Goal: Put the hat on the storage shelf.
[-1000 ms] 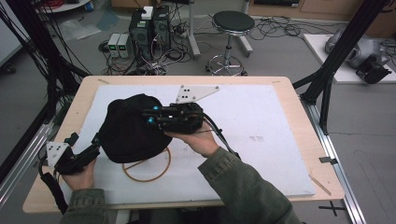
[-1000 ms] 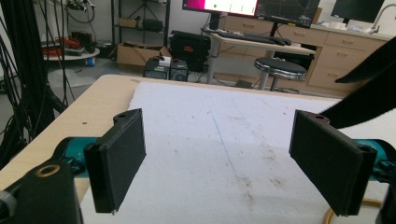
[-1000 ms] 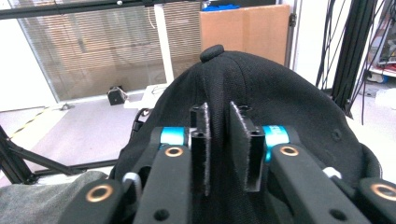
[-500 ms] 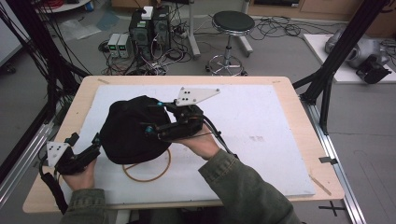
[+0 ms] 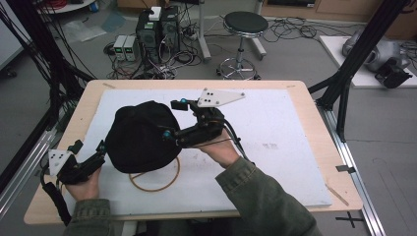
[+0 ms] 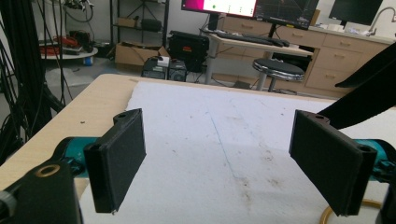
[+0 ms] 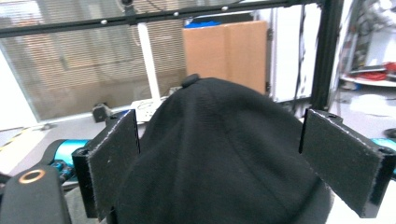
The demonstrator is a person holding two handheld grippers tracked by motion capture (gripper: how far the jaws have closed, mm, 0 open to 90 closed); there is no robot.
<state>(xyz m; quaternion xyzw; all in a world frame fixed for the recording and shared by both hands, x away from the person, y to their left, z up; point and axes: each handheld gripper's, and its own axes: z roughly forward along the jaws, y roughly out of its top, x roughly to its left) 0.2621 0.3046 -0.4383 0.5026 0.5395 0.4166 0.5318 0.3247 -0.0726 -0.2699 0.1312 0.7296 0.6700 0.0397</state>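
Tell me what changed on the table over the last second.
The right gripper tilted upward at the black cap, its grey plate rising; its jaws are open around the cap's crown. The left gripper, the cap and the tan ring stayed put.

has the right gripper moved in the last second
Yes. In the high view the right gripper has tilted up and drawn back from the black cap, toward the table's far edge, jaws open.

cap [image 7: 219,154]: black matt woven cloth | board [image 5: 275,118]: white, scuffed | table [image 5: 322,147]: pale wood
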